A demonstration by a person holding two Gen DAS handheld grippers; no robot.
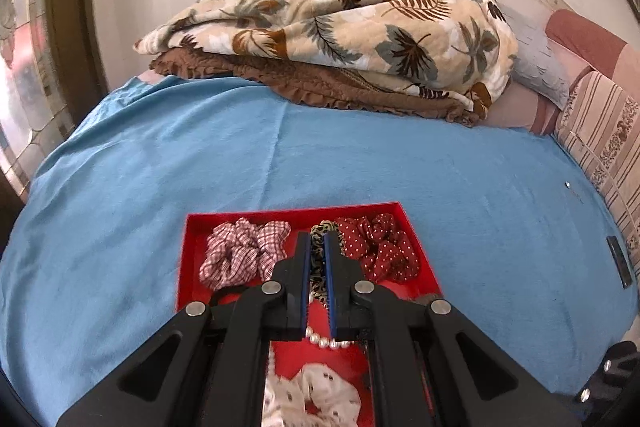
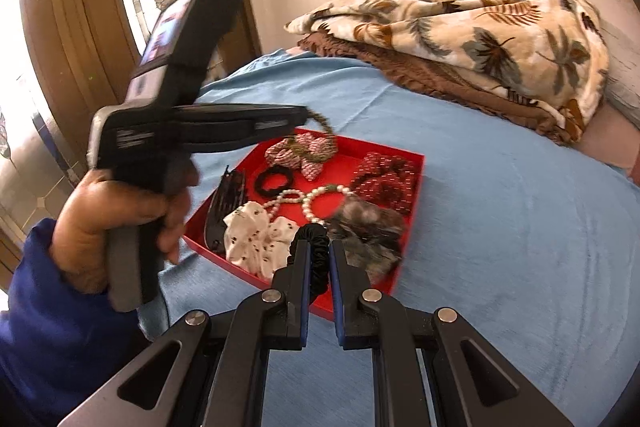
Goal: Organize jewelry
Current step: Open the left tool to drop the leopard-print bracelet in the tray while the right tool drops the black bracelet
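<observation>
jewelry and hair ties lifted out of the red tray

jewelry here means a pearl strand (image 2: 316, 201) lying mid-tray among scrunchies, all inside the red tray (image 2: 416, 183) on the blue bedspread (image 2: 500, 247). we hold two pieces above it. our left gripper (image 1: 319, 241) has its jaws pinched on a leopard-print scrunchie (image 1: 318, 267), which dangles from the tips over the tray's far half in the right wrist view. our right gripper (image 2: 319, 247) is clamped on a black scrunchie (image 2: 314, 239) at the tray's near edge. we judge both are gripped by a thin fold so the loops hang free and clear their neighbours. still in the tray are a checked scrunchie (image 1: 244, 251), a red dotted one (image 1: 380, 251), a white spotted one (image 2: 256, 243), a grey furry one (image 2: 368, 227), a black hair tie (image 2: 274, 183) and a dark claw clip (image 2: 224, 211). a folded leaf-print blanket (image 1: 340, 27) sits well behind. we can read no brand, label or writing anywhere.
</observation>
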